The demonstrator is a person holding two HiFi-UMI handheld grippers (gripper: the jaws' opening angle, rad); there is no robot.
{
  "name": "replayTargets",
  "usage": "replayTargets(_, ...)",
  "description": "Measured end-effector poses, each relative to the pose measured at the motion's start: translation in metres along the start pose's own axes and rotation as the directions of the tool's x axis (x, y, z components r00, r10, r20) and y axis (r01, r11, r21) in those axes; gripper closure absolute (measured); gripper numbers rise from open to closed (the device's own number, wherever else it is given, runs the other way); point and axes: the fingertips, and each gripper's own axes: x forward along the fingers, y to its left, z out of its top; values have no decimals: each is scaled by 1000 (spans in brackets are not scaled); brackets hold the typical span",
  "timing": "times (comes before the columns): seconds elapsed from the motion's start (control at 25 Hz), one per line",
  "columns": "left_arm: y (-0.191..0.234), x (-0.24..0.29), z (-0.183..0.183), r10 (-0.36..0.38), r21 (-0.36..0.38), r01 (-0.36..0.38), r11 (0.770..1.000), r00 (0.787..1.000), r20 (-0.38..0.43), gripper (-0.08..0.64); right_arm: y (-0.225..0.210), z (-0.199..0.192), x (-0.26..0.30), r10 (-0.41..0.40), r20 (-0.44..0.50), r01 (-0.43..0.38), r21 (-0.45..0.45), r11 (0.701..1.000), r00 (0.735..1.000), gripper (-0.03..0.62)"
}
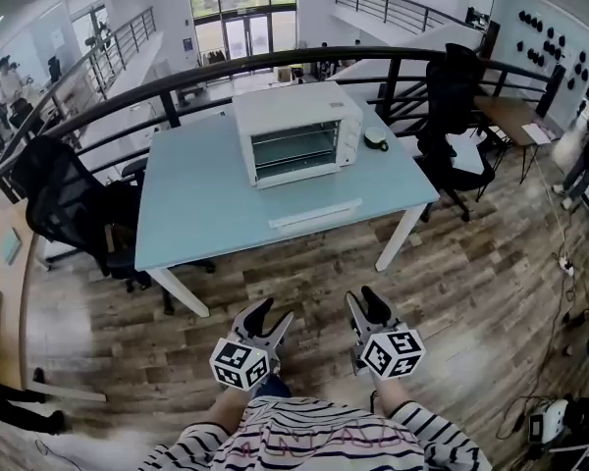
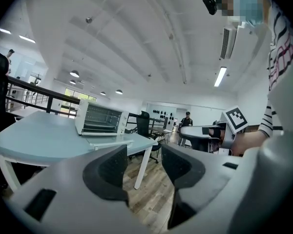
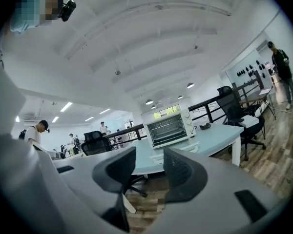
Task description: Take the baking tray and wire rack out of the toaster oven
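Both tools are held low over the wood-plank floor, on the near side of the pale blue rectangular worktop and well apart from it. Left tool: in the left gripper view its two dark padded jaws stand apart, with only floor and a white worktop leg showing through the gap. Right tool: in the right gripper view its jaws likewise stand apart, and nothing is between them. The two tools sit side by side and close together, and both point toward the worktop. The white boxy toaster oven stands on the far half of the worktop, a little right of centre, with its front facing the near side. Its control knobs are on its right end. A white bar lies flat on the worktop near the oven front. It looks like the handle edge of the lowered glass door, but this cannot be confirmed. Horizontal wire bars of the wire rack show inside the oven cavity. The baking tray cannot be told apart from the rack at this range. A small dark round object lies on the worktop just right of the oven. Black office chairs stand at the left and far right of the worktop.
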Motion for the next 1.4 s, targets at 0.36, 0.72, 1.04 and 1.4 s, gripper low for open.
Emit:
replayTargets(0.36,114,37,40,-91,-4,91,996,995,-30,362,1,16,116,-116,18,114,96,989,993,416)
replayTargets(0.72,193,71,51,-130,-38,128,991,990,-58,362,-5,20,187,-206,24,202,130,971,978,416)
replayTargets(1.04,225,99,50,-123,-62,119,991,990,-62,362,-29,14,232,-221,-10,220,156,963,975,417)
replayTargets(1.4,264,157,53,-9,-88,4,996,998,-60,362,-88,26,298,-188,-52,195,168,966,981,417)
